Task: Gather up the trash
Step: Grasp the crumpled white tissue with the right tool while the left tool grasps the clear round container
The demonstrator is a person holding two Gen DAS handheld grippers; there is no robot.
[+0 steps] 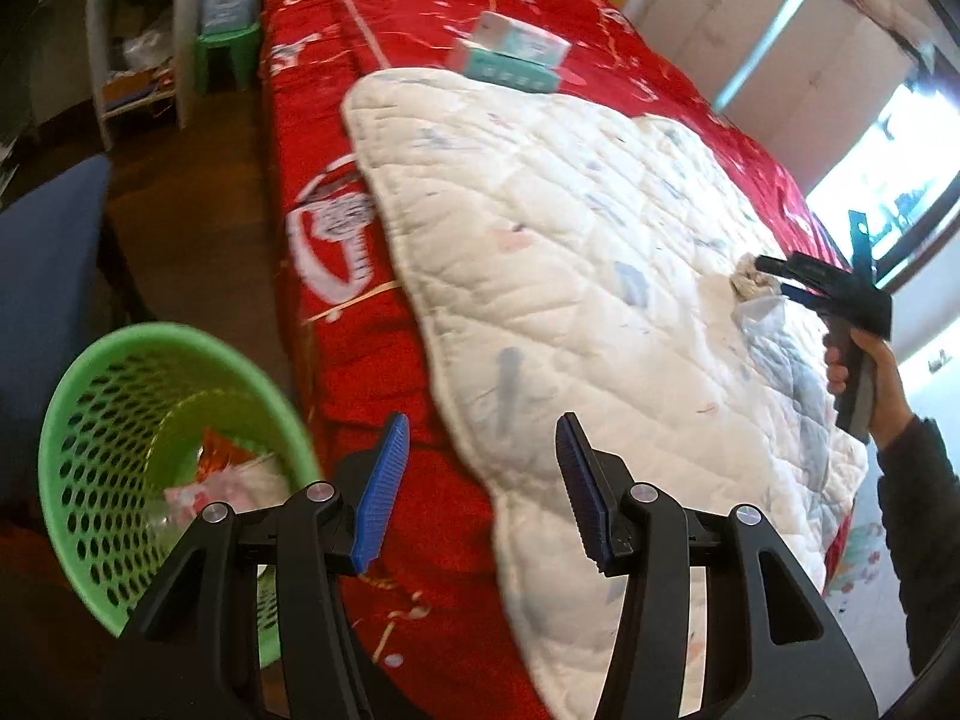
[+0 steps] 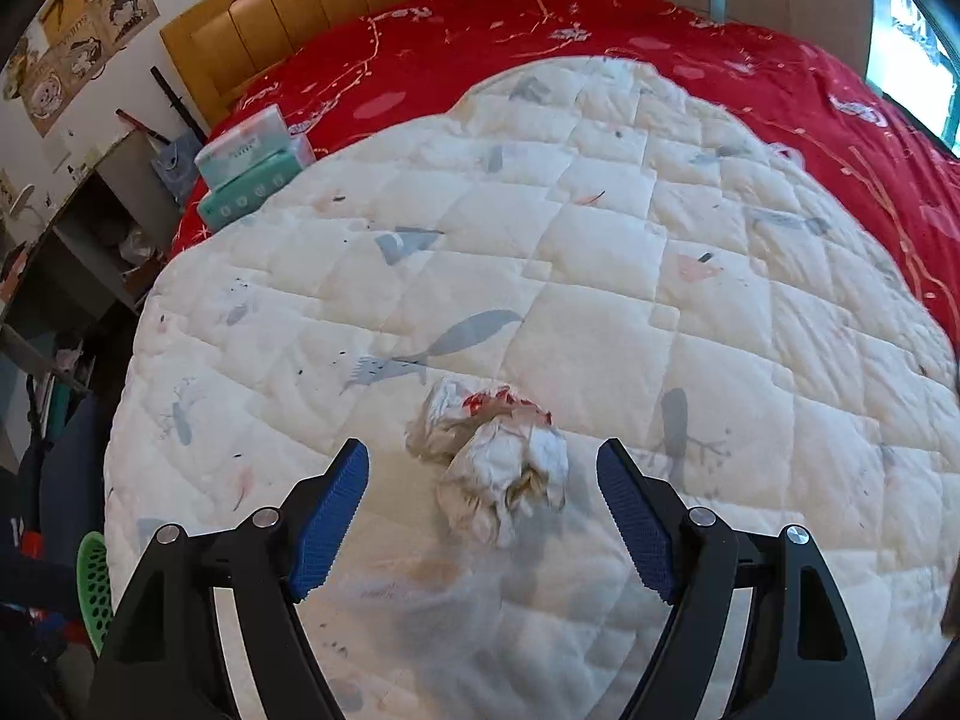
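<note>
One crumpled wad of trash (image 2: 492, 462) on the quilt (image 2: 540, 276) — right gripper (image 2: 483, 483) wide around it; left gripper (image 1: 483, 450) half-open, empty — one green basket (image 1: 90, 420).

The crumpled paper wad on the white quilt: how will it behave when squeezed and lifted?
The crumpled paper wad looks loosely creased, so it probably compresses easily. It seems light for its size, barely denting the white quilt. Loose folds may flop or unfurl when lifted.

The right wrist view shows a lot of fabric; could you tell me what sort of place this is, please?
Most likely a bedroom in a home. A bed with a wooden headboard carries a red bedspread and a white quilted blanket, and a green wastebasket stands on the floor beside it.
</note>
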